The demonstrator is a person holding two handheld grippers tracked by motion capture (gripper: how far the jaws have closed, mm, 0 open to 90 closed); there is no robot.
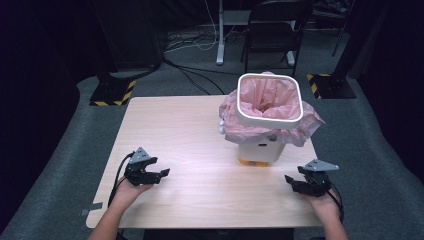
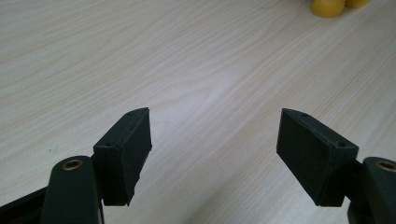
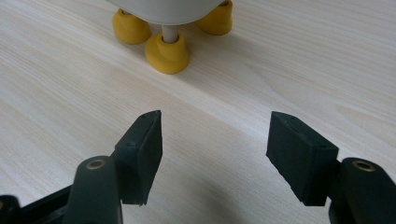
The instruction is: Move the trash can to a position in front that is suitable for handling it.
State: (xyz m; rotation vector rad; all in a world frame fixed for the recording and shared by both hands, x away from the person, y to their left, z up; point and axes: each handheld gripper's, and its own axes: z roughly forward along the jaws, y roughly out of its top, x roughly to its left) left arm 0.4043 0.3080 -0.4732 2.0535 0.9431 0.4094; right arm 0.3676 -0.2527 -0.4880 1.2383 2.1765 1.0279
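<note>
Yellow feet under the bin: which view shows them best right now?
The right gripper view: three yellow feet sit close and sharp beyond the open tongs. The left gripper view catches two at its top edge; the high view gives a thin yellow strip under the bin.

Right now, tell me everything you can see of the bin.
The bin is a small white one that looks plastic, standing upright on the table, right of centre toward the far edge. A rounded-square white rim ring holds a pink bag, which spills over the sides. It rests on yellow feet. Both grippers are apart from it.
</note>
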